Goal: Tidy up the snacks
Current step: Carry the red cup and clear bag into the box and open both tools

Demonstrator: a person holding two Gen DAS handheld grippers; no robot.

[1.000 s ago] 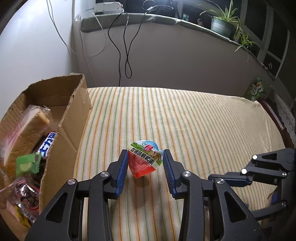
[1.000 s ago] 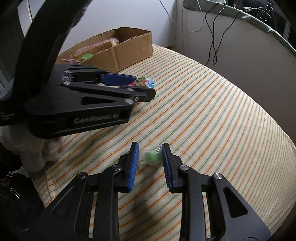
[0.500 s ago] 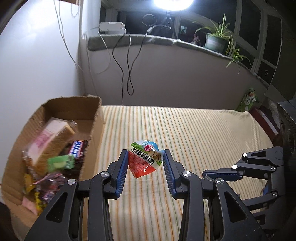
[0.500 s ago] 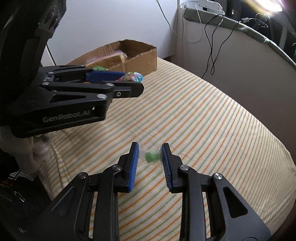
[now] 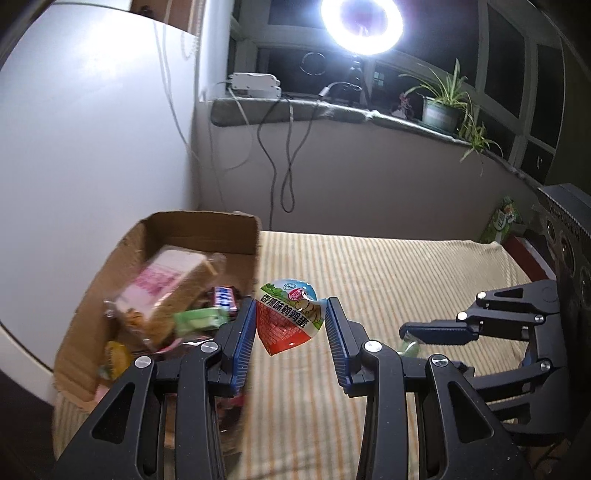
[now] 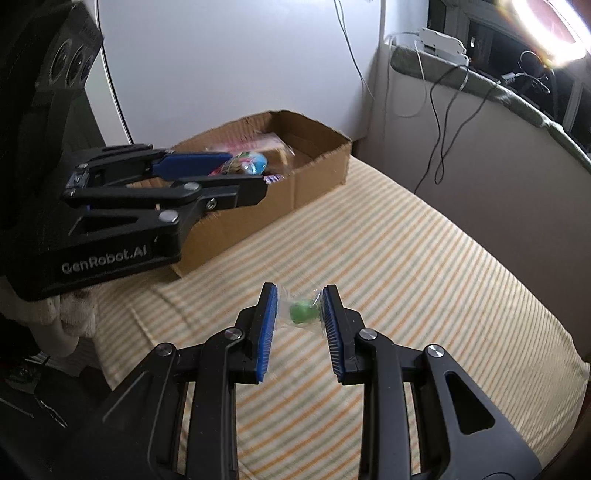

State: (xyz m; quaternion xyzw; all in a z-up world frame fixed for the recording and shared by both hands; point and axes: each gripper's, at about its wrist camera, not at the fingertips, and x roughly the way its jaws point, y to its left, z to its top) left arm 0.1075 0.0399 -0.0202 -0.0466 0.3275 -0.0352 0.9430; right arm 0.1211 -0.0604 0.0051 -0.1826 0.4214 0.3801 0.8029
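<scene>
Since the earlier pictures both tools have risen off the striped bed (image 5: 369, 266) and drawn nearer the box (image 5: 199, 229), each carrying its snack with it; the grips are unchanged.

Nearest in the left wrist view, the left tool (image 5: 290, 321) pinches one packet (image 5: 286, 317) between its blue pads. The packet is a teardrop: rounded top edge up and away, pointed end down toward the camera, its long axis running along the fingers, printed face to the lens. It hangs clear of the bed, just beside the box's right wall.

In the right wrist view, the right tool (image 6: 298, 312) is pressed together on one clear-wrapped green candy (image 6: 303, 311). The wrapper's long axis lies crosswise, from pad to pad, with its ends against the pads. It is held above the bed, well apart from the box.

Beyond, one open cardboard box sits at the bed's left edge against the white wall. Inside it: one wrapped bread loaf (image 5: 166, 291), one blue-labelled bar (image 5: 225, 297), one green sachet (image 5: 199, 319), and further packets too blurred to count.

Farthest: a sill carrying one power strip (image 5: 255, 85), one potted plant (image 5: 443, 107), and one ring light (image 5: 362, 22). One green carton (image 5: 500, 221) stands at the bed's far right corner.
</scene>
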